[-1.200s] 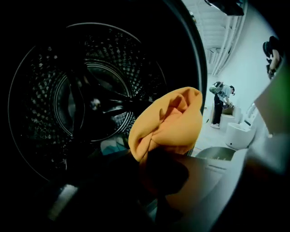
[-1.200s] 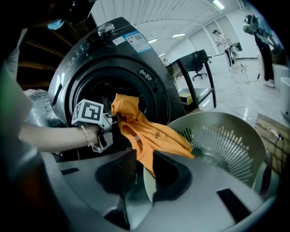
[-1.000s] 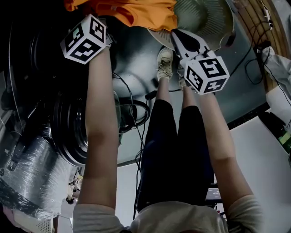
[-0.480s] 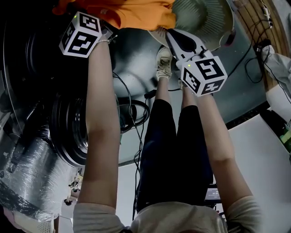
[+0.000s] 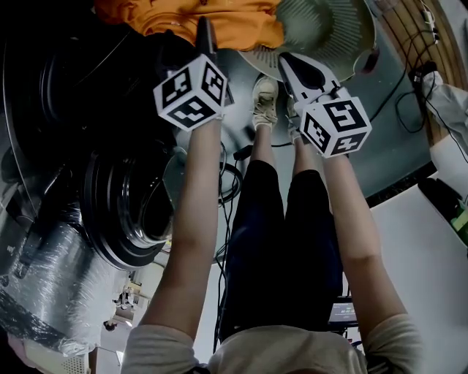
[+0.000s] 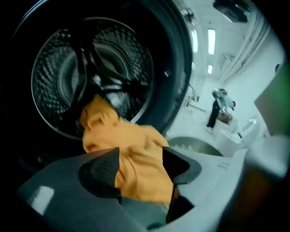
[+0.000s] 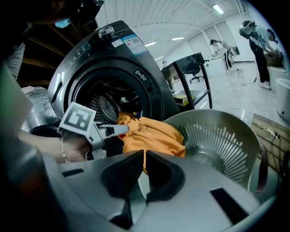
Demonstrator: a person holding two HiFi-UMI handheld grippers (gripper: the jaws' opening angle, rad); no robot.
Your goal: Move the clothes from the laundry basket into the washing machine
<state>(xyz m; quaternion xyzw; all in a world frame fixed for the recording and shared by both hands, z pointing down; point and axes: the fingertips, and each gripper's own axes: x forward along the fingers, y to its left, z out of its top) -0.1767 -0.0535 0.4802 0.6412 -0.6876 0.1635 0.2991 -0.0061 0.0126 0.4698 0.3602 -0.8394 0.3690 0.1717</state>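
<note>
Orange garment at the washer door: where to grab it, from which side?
Probably the bunched fold of the orange garment at the drum mouth, approached front-on through the door opening; the right tool pinches its edge by the basket.

Orange garment (image 5: 219,18) cut off at head view's top edge, laundry basket (image 5: 333,29) cropped there too, left gripper view blurred throughout

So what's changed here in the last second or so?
The left gripper has pulled back from the washing machine's drum, rightward in the head view. Its jaws have just been opening, releasing the orange garment, which shows between them at the drum's mouth. The right gripper stayed put, jaws shut on the garment; the laundry basket is unmoved.
</note>
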